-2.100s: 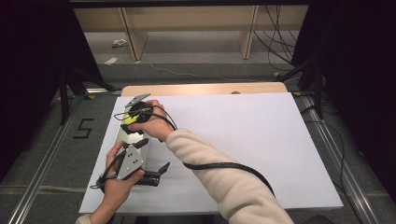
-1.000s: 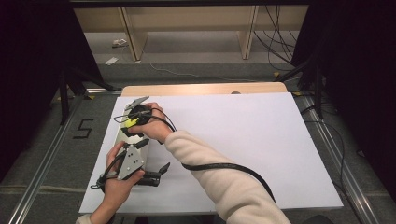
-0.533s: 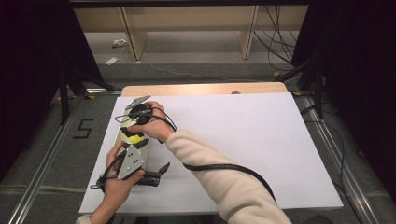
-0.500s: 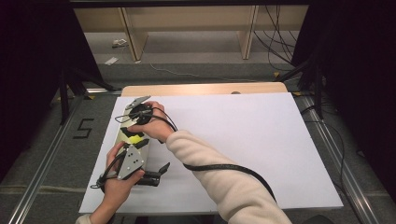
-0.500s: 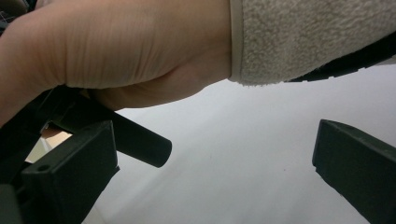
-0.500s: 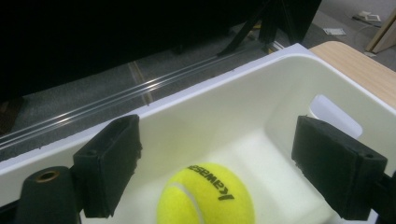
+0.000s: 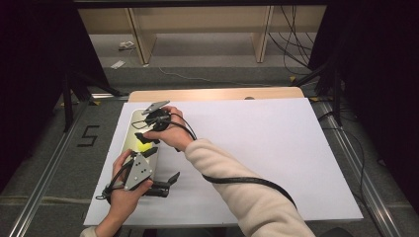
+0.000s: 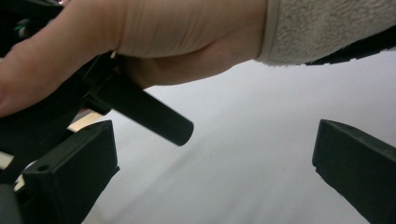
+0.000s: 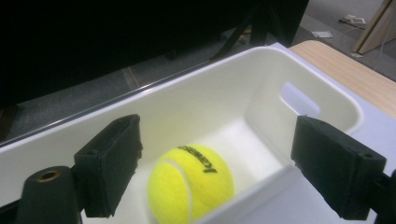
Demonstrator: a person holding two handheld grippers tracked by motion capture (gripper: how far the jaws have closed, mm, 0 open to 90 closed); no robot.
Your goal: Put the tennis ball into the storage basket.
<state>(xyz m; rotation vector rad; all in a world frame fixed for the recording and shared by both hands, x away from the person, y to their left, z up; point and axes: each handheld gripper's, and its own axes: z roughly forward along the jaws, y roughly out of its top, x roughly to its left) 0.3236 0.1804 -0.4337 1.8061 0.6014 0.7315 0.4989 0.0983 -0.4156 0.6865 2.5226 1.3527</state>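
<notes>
Yellow tennis ball (image 9: 191, 182) inside white bin (image 9: 261, 93) — right gripper (image 9: 219, 158) wide above it.

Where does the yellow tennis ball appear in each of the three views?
High view: the tennis ball lies in the white bin at the table's left edge, just under the right gripper.
Left gripper view: the ball is not in it.
Right gripper view: the ball sits low in the middle, inside the bin, between the open jaws.
Shared landmark: the white bin, in the high and right gripper views.
</notes>
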